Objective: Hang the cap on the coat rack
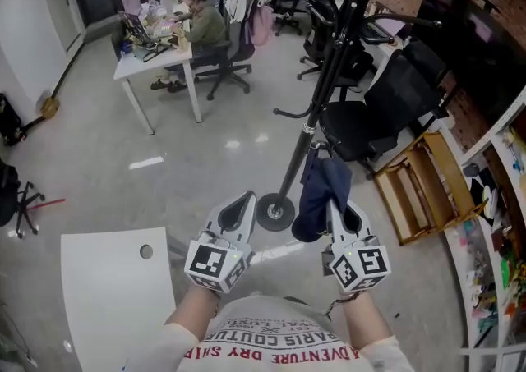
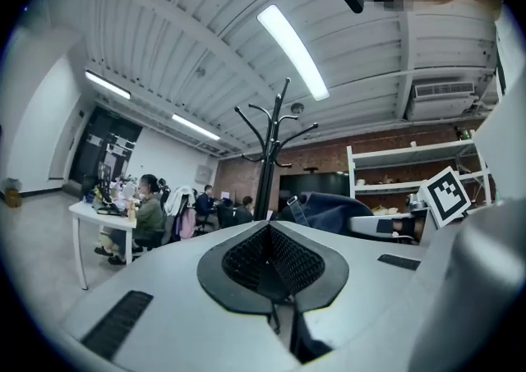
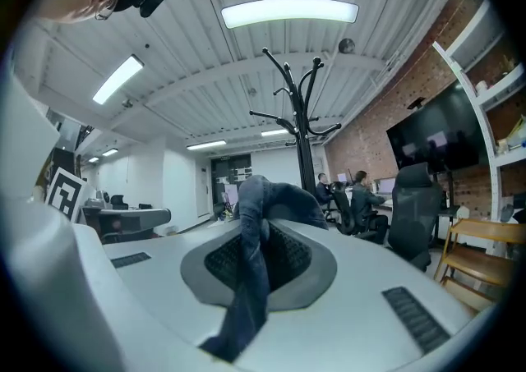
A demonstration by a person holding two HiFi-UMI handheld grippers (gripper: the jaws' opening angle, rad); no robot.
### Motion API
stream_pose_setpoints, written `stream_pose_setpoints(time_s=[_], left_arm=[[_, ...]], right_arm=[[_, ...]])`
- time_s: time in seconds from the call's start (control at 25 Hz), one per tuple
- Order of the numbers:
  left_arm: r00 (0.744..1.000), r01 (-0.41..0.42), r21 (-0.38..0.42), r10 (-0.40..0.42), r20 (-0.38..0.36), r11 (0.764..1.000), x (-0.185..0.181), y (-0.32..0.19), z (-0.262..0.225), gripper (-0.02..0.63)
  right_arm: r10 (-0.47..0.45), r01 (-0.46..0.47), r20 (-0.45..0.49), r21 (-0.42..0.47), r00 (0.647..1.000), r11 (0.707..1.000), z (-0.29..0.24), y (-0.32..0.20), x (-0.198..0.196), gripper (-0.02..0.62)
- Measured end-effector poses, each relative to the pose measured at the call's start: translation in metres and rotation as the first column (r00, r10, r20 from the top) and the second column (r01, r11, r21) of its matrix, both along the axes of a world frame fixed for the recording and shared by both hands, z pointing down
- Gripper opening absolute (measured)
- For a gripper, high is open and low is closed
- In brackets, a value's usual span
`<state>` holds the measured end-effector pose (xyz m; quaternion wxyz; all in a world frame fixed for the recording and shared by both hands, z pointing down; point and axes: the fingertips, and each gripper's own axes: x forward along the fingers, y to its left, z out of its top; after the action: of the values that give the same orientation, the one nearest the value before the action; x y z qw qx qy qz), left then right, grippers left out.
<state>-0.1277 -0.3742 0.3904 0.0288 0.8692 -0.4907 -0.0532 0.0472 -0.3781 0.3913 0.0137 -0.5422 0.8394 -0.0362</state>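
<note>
1. The right gripper (image 1: 343,216) has its fingers (image 3: 297,259) pinching a strip of the soft dark blue cloth cap (image 1: 316,198). The rest of the cap flops over the finger tips.
2. The left gripper (image 1: 238,208) holds nothing. Its fingers (image 2: 292,264) are pressed together.
3. The cap is not on a hook yet. In the head view it hangs just beside the pole of the tall black metal coat rack (image 1: 325,83), low down near its round foot (image 1: 274,213). I cannot tell if the cap touches the pole.
4. What could go wrong: only a thin bit of cloth sits between the fingers. I think a quick lift or a shake could pull it out, and the cap would drop to the floor.
5. The curved hooks are at the top of the rack, high above the cap in the right gripper view. The cap is floppy, so a hook may slide past it and catch nothing.
6. The rack stands on one thin pole. A hard bump from a gripper could make it wobble or tip.
7. If the fingers let go before the cloth is well over a hook, the cap could slip off.
8. No box, basket or bin is part of this job. The white shelf (image 1: 499,126) at the right edge holds small colourful things, too small to name.
</note>
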Motion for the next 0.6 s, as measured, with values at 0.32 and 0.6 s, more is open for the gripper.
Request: stream_pose_setpoints(time_s=[0.32, 0.6], left_arm=[[1.000, 0.010, 0.011, -0.010, 0.011, 1.000, 0.002, -0.041, -0.011, 0.005], [0.999, 0.054, 0.009, -0.054, -0.001, 0.999, 0.009, -0.069, -0.019, 0.005]], right_arm=[[-0.044, 0.042, 0.020, 0.078, 0.999, 0.996, -0.030, -0.051, -0.005, 0.029], [-0.075, 0.075, -0.007, 0.197, 0.997, 0.978, -0.078, -0.082, 0.008, 0.029]])
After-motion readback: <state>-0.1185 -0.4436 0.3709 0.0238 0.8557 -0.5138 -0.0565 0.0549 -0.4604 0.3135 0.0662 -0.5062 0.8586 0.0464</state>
